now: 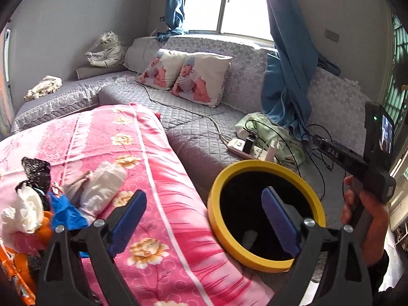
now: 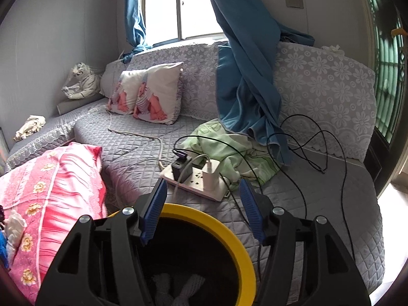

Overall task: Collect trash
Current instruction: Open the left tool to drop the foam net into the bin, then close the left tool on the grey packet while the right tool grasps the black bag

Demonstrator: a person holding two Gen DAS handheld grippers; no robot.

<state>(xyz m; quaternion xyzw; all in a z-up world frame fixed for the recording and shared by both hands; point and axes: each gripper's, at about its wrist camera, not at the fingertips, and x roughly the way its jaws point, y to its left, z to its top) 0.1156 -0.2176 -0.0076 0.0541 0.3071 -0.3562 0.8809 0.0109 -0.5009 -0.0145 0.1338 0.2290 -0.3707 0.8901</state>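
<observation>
Hovering my left claw (image 1: 204, 225) wide apart and empty above the yellow-rimmed bin (image 1: 265, 216), right claw (image 2: 201, 211) parted, gripping nothing. Remaining trash (image 1: 33, 204) sits piled on the pink blanket (image 1: 153, 158): crumpled tissue and wrappers, probably light, soft, springy; I'd pinch the white wad's bulk.

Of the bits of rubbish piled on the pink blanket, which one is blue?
The blue plastic scrap, lying between the crumpled white tissue and the white cloth bundle. The black bag behind it is dark, not blue.
</observation>
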